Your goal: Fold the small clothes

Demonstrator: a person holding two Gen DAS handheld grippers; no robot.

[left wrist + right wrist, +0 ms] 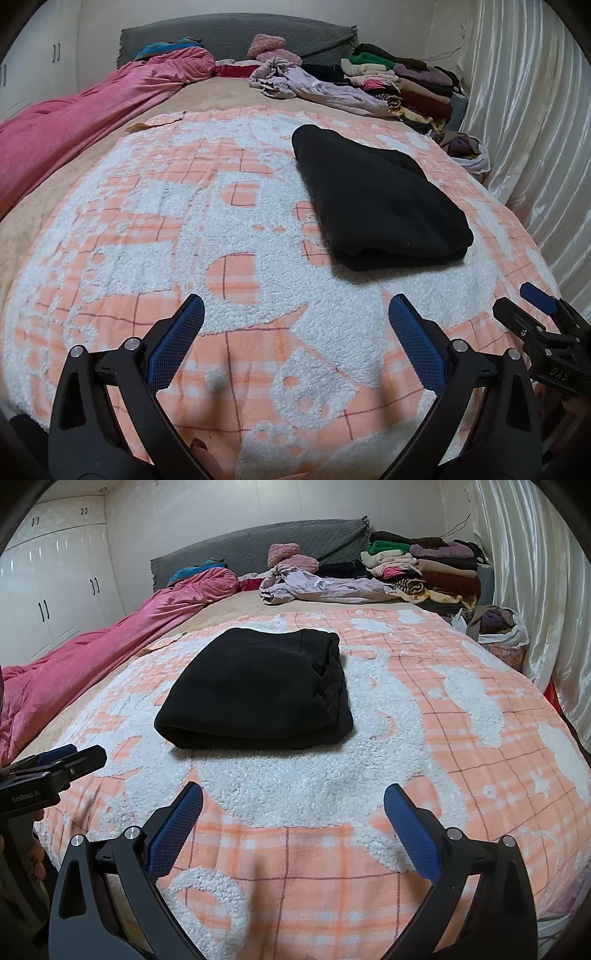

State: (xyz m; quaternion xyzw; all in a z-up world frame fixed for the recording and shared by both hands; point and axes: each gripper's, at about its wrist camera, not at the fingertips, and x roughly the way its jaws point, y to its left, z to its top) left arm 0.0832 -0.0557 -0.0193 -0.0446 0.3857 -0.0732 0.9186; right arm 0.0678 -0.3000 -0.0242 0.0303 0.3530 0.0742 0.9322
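A black garment (376, 199) lies folded into a thick rectangle on the orange-and-white fleece blanket (184, 229); in the right wrist view it (255, 690) sits ahead and slightly left. My left gripper (295, 310) is open and empty, low over the blanket, short of the garment and to its left. My right gripper (293, 797) is open and empty, just in front of the garment's near fold. The right gripper also shows at the left wrist view's right edge (532, 302), and the left gripper at the right wrist view's left edge (70, 757).
A pink quilt (74, 122) runs along the bed's left side. Loose lilac clothes (314, 85) and a stack of folded clothes (406, 81) lie at the grey headboard (236, 37). A bag of clothes (498, 631) sits by the white curtain (535, 572). White wardrobes (55, 583) stand left.
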